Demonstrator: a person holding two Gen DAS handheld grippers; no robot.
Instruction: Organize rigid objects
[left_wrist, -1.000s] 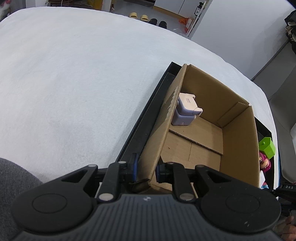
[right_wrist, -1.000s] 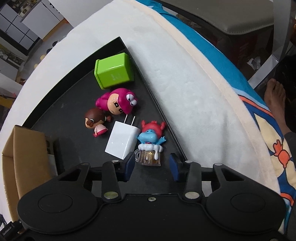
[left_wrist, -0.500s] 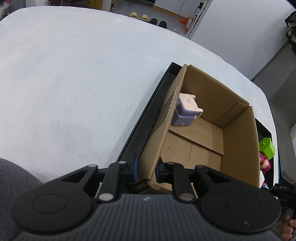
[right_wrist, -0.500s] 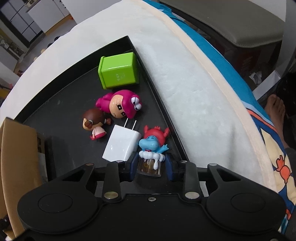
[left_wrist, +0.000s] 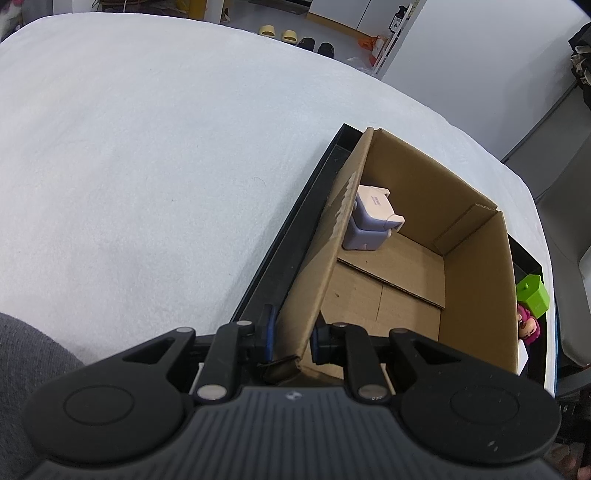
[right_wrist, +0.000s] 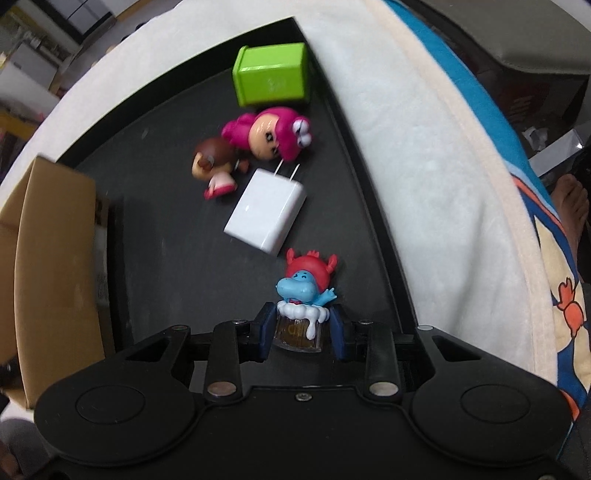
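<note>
Now the blue hippo figurine (right_wrist: 304, 295), with its red horned cap and a clear amber mug-shaped base, sits clamped in the right gripper (right_wrist: 301, 328); the blue pads press the two flat sides of the mug, the jaws narrowed to its width. The grip takes the base, probably because that squared block offers firmer faces than the rounded head. The figurine's long axis runs along the gripper's fingers, head pointing away from the camera toward the far end of the black tray (right_wrist: 155, 192), face turned up. Whether the base is lifted or touching the tray floor cannot be told here.

Just beyond it lies a white wall charger (right_wrist: 266, 214) flat on the tray, its two prongs aimed at a pink-haired doll head (right_wrist: 273, 136); a small brown-haired doll (right_wrist: 214, 170) lies on its side beside that, and a lime-green cube box (right_wrist: 273, 77) stands in the tray's far corner.

The left gripper (left_wrist: 291, 341) is closed onto the near wall of the open cardboard box (left_wrist: 476, 288), one pad outside and one inside, apparently to steady the box for drop-offs. The box stands in the same tray; inside, against that wall, is a pale lilac cube gadget (left_wrist: 369, 221). The tray rests on a white blanket (left_wrist: 147, 147).
</note>
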